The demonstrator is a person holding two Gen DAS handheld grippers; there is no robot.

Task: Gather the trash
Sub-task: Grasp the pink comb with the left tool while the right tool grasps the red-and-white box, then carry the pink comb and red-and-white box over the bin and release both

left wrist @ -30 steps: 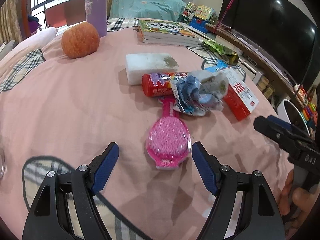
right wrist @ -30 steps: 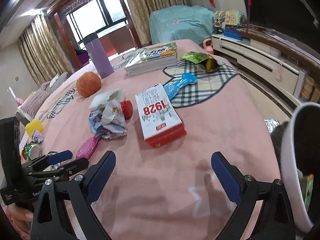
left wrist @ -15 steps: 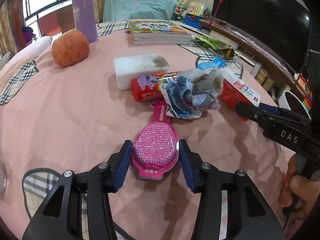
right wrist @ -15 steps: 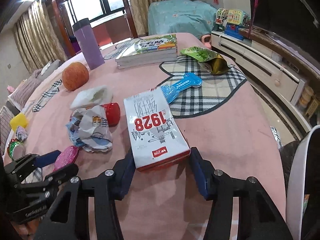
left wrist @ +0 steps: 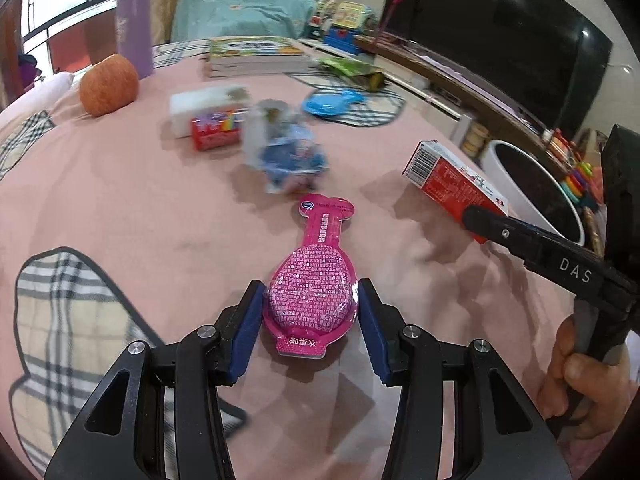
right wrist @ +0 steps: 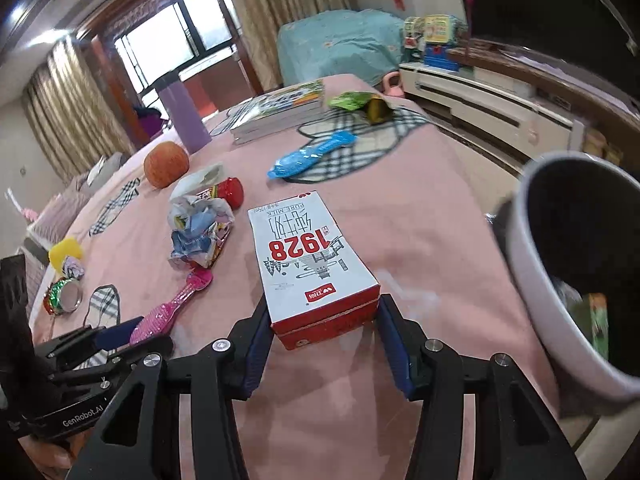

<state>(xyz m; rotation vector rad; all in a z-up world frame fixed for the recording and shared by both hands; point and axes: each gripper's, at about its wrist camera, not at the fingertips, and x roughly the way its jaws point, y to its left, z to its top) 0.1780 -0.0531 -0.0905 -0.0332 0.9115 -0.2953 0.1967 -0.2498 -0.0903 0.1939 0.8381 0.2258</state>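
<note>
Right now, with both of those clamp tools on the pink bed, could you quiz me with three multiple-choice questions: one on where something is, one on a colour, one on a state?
1. Where does the bin stand?
A. Off the bed's edge, beside the right gripper
B. On the stack of books
C. Behind the purple cup

2. What colour is the flat packet between the left gripper's pads?
A. Green
B. Pink
C. Yellow

3. What is the state of the right gripper?
A. Wide open over bare cloth
B. Closed on the milk carton
C. Holding the apple

Answers:
1. A, its white rim and dark inside show past the bed's edge on the right of the right wrist view.
2. B, it is bright pink with a narrow neck pointing away.
3. B, its blue pads press the carton's red end on both sides.
</note>
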